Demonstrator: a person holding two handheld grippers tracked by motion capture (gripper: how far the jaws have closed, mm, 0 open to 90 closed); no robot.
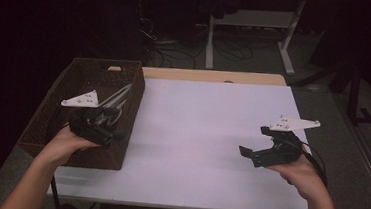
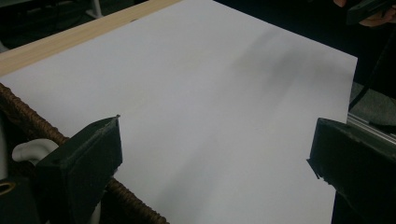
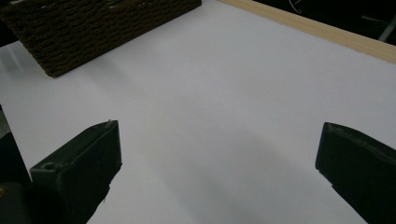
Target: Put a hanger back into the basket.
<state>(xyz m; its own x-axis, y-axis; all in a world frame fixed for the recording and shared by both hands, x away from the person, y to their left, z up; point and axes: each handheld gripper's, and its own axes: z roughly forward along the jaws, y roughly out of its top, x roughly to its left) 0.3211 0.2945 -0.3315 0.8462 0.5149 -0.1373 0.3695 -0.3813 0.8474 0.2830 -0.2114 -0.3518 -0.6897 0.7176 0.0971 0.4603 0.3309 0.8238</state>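
Left gripper (image 1: pixel 116 129) is hovering, released, over the wicker basket (image 1: pixel 69 88), probably holding utensils (image 1: pixel 116 96). Right gripper (image 1: pixel 249 154), released, is waiting over the white tabletop (image 1: pixel 196 130).

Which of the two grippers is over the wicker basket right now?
The left gripper, at the brown wicker basket on the table's left edge. The right gripper is apart, above the bare white sheet.
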